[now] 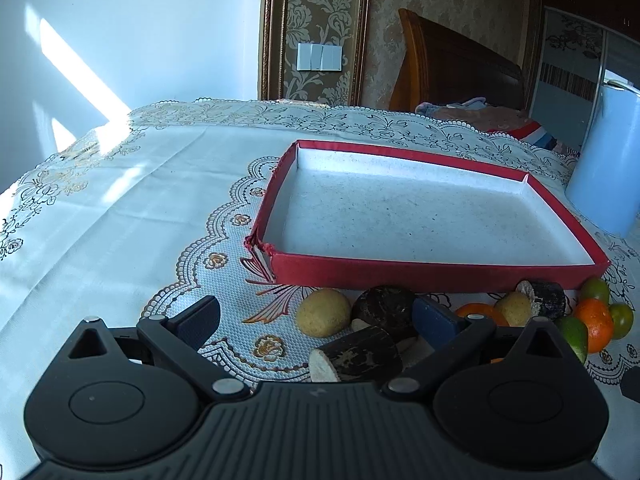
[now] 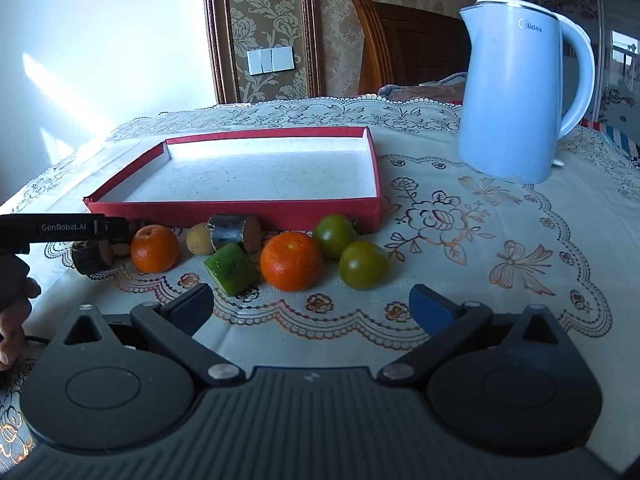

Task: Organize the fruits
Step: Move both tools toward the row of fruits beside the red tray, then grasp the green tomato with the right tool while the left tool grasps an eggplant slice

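Two grippers, left gripper and right gripper, gape wide and empty. Fruit lies just ahead, before the bare red tray. Crowded pieces risk rolling if a finger nudges them.

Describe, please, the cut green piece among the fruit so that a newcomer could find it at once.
Start at the shallow red box on the tablecloth; a row of fruit lies along its near side. Between the two oranges, slightly nearer the camera, lies the green chunk. Unlike its round neighbours, it has flat cut faces and a blocky shape.
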`<state>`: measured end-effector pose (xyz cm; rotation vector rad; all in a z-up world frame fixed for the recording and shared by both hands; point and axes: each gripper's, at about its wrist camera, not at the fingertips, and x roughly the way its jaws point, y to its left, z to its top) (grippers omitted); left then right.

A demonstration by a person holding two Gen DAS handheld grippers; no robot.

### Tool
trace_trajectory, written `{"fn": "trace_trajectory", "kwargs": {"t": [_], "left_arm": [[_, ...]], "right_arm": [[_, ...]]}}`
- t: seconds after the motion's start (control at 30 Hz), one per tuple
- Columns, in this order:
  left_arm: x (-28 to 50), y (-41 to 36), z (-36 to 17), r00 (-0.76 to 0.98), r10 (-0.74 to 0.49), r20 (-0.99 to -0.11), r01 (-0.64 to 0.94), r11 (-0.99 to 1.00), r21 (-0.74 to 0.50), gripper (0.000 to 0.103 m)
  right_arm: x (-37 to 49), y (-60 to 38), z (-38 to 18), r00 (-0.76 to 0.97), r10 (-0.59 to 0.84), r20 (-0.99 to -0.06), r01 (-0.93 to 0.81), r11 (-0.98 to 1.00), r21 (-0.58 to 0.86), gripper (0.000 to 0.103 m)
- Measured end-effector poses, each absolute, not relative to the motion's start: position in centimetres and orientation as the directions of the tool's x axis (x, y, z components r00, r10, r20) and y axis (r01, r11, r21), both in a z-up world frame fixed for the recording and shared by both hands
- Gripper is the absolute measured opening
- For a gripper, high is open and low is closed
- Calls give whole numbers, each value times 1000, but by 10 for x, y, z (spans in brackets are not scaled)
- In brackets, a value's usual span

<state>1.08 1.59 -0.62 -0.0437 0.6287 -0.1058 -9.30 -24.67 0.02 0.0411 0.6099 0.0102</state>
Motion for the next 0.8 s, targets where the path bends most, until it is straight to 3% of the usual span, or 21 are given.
{"fn": "trace_trajectory", "kwargs": {"t": [0.07,0.13,0.47,0.6,0.7,0.8], "left_arm": [[13,19,-7,796,-119,-594,78,992,-94,103],[14,21,-7,791,-125,-599,75,991,-107,103],[13,18,-8,795,-120,-594,84,993,-88,103],[13,17,-8,796,-120,-594,84,993,-87,103],[13,17,-8,796,-119,-594,84,993,-87,103],[13,17,-8,795,-120,-594,84,993,-89,103]], "right_arm": [[-91,-246,-1,821,9,-571,1,1000,18,102],[-86,-245,-1,822,-1,-569,-2,1000,-4,90],[-62,-270,-5,801,-99,-590,77,995,-63,84],[-38,-284,-14,766,-52,-641,84,996,20,67],[-31,-282,-19,765,-57,-642,82,997,10,61],[-33,-278,-19,777,-28,-629,45,999,11,40]]}}
